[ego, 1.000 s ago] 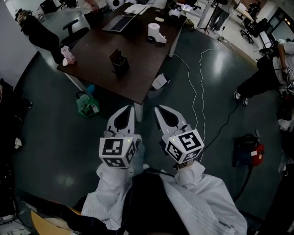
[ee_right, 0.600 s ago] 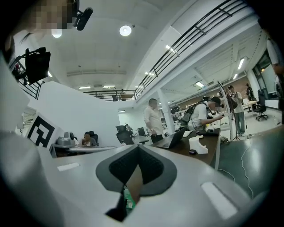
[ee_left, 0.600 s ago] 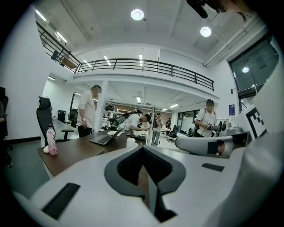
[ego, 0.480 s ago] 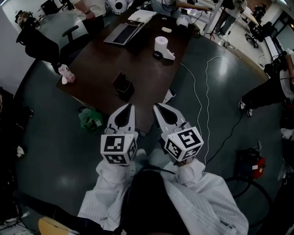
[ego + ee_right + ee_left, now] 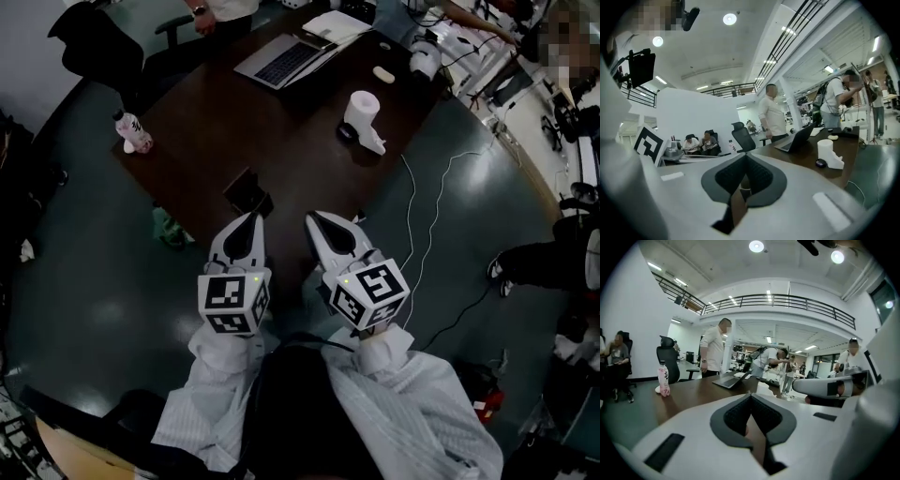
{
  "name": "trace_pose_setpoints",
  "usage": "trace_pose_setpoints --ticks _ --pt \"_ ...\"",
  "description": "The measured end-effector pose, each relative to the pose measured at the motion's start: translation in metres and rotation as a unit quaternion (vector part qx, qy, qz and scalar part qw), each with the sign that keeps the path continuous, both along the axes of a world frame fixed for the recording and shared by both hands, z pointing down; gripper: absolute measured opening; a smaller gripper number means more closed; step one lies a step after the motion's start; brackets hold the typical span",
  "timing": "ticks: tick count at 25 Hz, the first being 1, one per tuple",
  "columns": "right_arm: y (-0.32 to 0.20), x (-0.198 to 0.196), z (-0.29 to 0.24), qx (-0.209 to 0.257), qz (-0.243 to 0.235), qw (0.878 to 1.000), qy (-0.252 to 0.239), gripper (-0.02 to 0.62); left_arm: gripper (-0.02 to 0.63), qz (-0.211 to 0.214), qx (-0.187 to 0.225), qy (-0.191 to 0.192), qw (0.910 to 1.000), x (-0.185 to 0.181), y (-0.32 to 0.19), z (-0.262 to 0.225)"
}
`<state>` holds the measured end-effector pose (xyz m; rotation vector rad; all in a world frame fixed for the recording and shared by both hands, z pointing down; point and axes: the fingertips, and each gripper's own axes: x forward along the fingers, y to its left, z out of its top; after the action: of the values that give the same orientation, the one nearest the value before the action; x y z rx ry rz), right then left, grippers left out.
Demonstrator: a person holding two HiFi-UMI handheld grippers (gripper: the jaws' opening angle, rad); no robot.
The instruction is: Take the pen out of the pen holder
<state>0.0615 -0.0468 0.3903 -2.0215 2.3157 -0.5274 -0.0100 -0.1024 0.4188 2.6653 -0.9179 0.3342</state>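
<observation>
Pen holder [image 5: 248,192] stands as a small dark open-topped box near the lower edge of the brown tabletop [image 5: 281,122], a little left of centre in the head view. The pen itself cannot be made out inside it from here. If it stands in the holder as pens do, its long axis runs upright, so the coming move is probably a pinch from above and a straight lift.

The left gripper [image 5: 253,217] is the nearer one. Its tip sits just below the holder in the frame and points up toward it, close but apart from it. The right gripper [image 5: 312,217] lies beside it to the right, aimed at bare tabletop right of the holder.

Both pairs of fingers [image 5: 242,242] are pressed together with nothing between them. Each gripper view shows the dark pads meeting at the tip, with only tabletop seen beyond. Neither gripper view shows the holder, which is hidden behind the closed fingers.

By my reading, the left fingers would have to spread before they can close on the pen.
</observation>
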Motion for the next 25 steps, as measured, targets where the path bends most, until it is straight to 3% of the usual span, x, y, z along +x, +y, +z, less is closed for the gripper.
trace_pose_setpoints --ticks 4,8,11,18,25 --pt "-0.029 0.031 0.001 -0.013 -0.085 0.996 0.001 0.002 0.005 -0.082 -0.007 -0.005 0.9966 0.028 -0.026 0.005" --pt "-0.047 0.053 0.008 -0.029 -0.170 0.985 -0.002 0.002 0.005 -0.170 -0.008 -0.023 0.9852 0.039 -0.040 0.012" --pt "-0.054 0.062 0.021 -0.045 -0.207 0.977 -0.008 0.002 0.005 -0.209 -0.021 -0.038 0.9769 0.038 -0.044 0.023" --pt "-0.066 0.061 0.046 -0.079 -0.246 0.966 -0.021 0.002 0.005 -0.247 -0.048 -0.060 0.9659 0.032 -0.059 0.046" --pt "-0.080 0.067 0.049 -0.087 -0.262 0.961 -0.016 0.002 0.006 -0.259 -0.071 -0.088 0.9592 0.040 -0.076 0.076"
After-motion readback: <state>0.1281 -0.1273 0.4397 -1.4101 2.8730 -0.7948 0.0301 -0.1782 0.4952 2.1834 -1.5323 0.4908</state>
